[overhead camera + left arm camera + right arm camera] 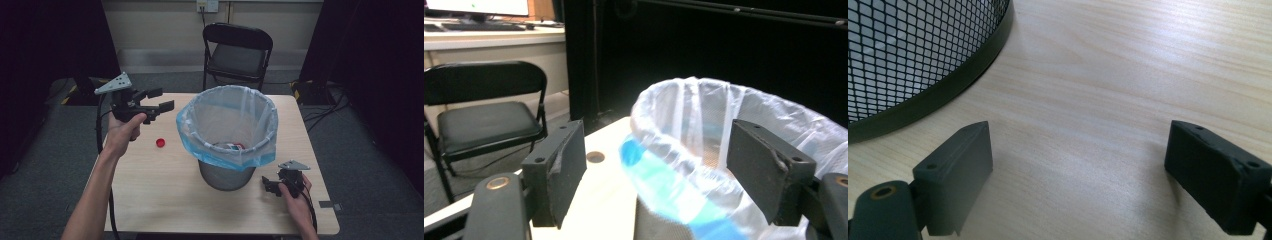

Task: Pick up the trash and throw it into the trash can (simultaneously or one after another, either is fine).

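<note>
A black mesh waste bin (225, 172) lined with a pale blue plastic bag (230, 125) stands in the middle of the wooden table (150, 190); some rubbish lies at its bottom. A small red bottle cap (160, 142) lies on the table left of the bin. My left gripper (163, 99) is held up in the air left of the bin's rim, jaws open and empty, pointing at the bag (684, 150). My right gripper (268, 186) rests low on the table at the bin's right front, open and empty; the mesh base (913, 65) is close at its left.
A black folding chair (237, 52) stands behind the table's far edge, also seen as the chair (479, 115) in the left gripper view. Dark curtains hang on both sides. Cables lie on the floor at the right.
</note>
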